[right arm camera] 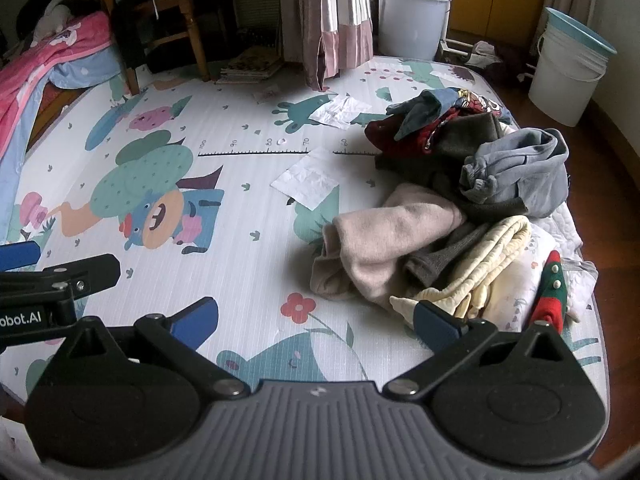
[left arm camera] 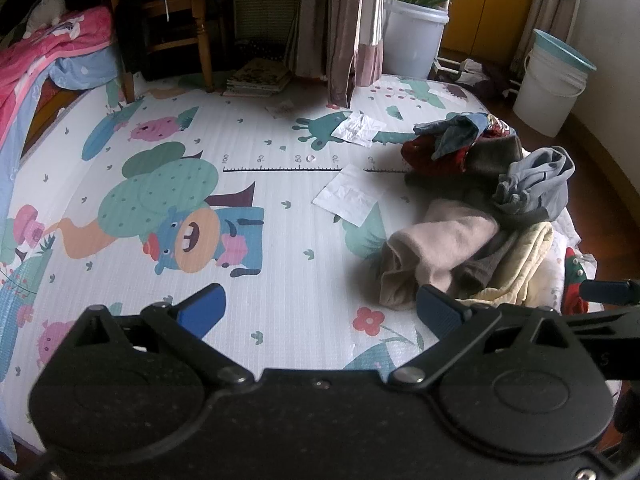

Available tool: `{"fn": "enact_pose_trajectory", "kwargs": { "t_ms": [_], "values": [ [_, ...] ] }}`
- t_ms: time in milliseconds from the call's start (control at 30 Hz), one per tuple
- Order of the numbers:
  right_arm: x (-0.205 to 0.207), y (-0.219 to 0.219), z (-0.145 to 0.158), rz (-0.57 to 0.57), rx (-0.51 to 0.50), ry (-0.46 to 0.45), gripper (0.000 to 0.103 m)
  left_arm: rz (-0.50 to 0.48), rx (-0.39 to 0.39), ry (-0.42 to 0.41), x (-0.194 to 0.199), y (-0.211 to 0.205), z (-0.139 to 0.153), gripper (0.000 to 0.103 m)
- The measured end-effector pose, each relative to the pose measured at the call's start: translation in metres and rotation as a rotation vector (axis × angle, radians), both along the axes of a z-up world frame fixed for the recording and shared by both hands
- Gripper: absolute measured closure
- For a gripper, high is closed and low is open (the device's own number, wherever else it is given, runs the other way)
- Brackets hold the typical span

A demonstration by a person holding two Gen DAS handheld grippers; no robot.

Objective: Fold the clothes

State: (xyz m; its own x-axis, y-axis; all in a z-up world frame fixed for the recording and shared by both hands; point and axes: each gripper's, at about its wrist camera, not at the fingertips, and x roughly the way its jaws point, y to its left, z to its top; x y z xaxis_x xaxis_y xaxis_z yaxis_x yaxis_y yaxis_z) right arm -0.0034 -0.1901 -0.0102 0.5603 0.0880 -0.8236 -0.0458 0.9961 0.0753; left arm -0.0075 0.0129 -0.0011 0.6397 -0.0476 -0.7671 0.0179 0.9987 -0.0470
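The clothes pile (right arm camera: 460, 200) is lying tangled on the right side of the mat (right arm camera: 248, 216), and that tangle is the main risk: a pull on the pink piece (right arm camera: 396, 236), nearest the grippers, is likely dragging the grey (right arm camera: 516, 176) and cream (right arm camera: 480, 264) ones along, or tipping items off the mat's right edge. The left gripper (left arm camera: 320, 312) and right gripper (right arm camera: 316, 320) are both hovering over the mat's near edge, jaws spread wide, holding nothing. Two papers (right arm camera: 308, 182) are sitting on the open mat where a garment would be spread, so they are getting in the way. A bucket (right arm camera: 568, 76) is standing well clear beyond the pile.
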Motion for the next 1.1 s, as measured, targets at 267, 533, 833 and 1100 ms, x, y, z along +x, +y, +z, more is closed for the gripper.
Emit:
{"fn": "enact_pose_trajectory", "kwargs": {
  "t_ms": [267,533,833,1100],
  "values": [
    [0.001,0.0,-0.003,0.0,-0.007,0.006,0.0,-0.007,0.003,0.006,0.002,-0.002,0.0,0.0],
    [0.01,-0.01,-0.006,-0.023,-0.025,0.009,0.0,0.011,-0.05,0.025,0.011,-0.001,-0.006,0.0],
    [0.052,-0.075,0.01,-0.131,0.046,-0.021,0.0,-0.003,-0.207,-0.05,0.023,-0.018,-0.011,0.0],
    [0.071,-0.106,0.048,-0.046,0.067,-0.148,0.0,-0.235,-0.137,-0.062,0.066,-0.062,-0.035,0.001]
  ]
}}
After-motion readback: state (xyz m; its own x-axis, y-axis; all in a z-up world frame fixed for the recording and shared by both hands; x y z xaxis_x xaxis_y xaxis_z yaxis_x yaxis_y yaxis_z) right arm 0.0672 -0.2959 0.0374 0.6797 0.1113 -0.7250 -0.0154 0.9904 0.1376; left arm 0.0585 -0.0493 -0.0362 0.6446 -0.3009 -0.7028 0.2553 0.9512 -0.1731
